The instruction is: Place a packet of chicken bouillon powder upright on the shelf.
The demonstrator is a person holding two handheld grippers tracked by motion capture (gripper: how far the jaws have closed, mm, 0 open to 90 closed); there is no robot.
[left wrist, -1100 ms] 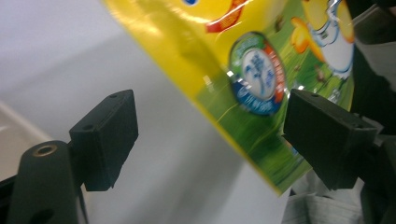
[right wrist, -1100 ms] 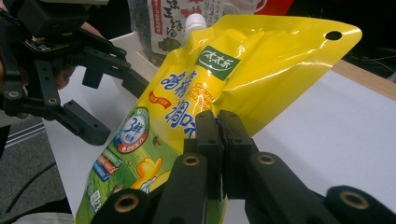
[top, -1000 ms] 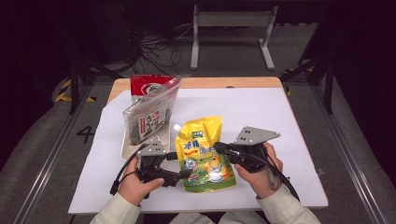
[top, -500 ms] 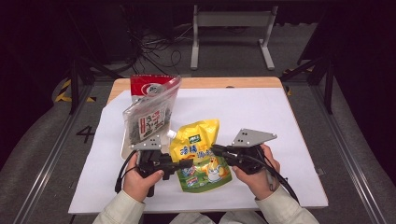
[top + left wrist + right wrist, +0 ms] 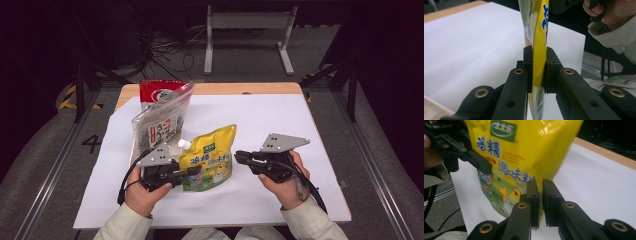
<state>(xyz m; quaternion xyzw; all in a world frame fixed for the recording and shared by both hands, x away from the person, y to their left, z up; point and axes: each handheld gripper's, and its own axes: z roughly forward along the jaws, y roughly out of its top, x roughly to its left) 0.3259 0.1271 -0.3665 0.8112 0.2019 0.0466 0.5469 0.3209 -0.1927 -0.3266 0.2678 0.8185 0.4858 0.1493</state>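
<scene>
1. The yellow pouch [image 5: 209,157] is held raised near the table's [image 5: 260,120] front edge, clamped at one side by the left gripper [image 5: 539,68]; a thin one-sided hold risks slipping or swinging.
2. The right gripper [image 5: 540,195], jaws slightly parted after just opening, holds nothing; support is lost.
3. The seaweed bag [image 5: 159,125] near the left edge may be knocked.

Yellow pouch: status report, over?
Left gripper clamped on yellow pouch, lifting it. Right gripper just let go, jaws cracking open beside it. Seaweed bag stands close behind; nothing blocking.
</scene>
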